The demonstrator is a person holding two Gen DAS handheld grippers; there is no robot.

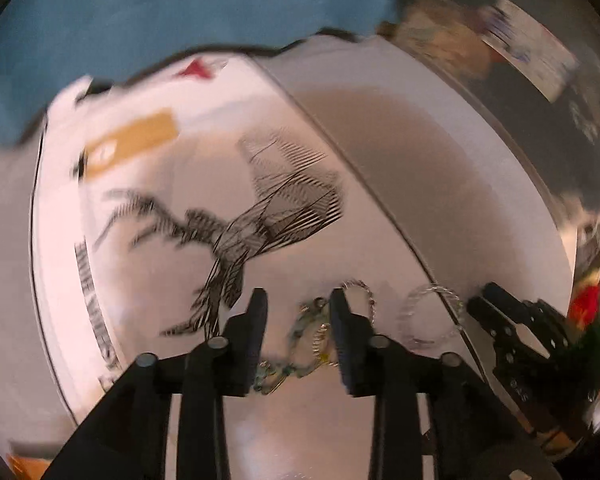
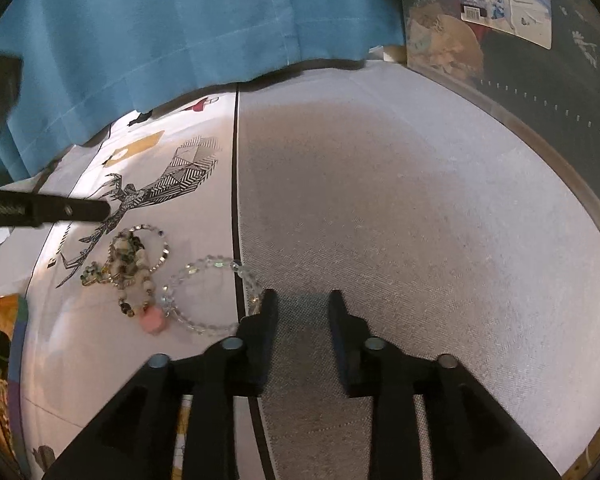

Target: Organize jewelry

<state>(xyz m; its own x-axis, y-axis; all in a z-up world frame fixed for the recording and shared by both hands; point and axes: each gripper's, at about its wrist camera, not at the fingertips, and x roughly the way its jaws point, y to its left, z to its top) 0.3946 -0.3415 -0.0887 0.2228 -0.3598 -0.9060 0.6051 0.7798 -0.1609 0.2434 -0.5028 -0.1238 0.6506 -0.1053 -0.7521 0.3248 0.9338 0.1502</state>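
Now the left tool [image 1: 298, 316] hangs low over the tangled jewelry pile [image 1: 300, 344], with its two fingers spread wide and nothing pinched between them; some beads and chain links lie in the gap. This pile sits on the printed mat [image 1: 140, 184], near the black line where the mat meets the grey cloth [image 2: 380, 200]. A clear bead bracelet [image 2: 204, 296] lies just right of the pile, crossing this black line, and a pink bead [image 2: 155, 322] rests at the near edge of the pile. The right tool [image 2: 303, 300] waits over the grey cloth, fingers also spread and empty, its left finger just beside the clear bracelet. I judge that the step in hand is to pull one piece out of the tangle. To do it well, the left tool should close on only one strand, at an outer loop, and lift slowly, because the pieces seem hooked together and could drag each other.
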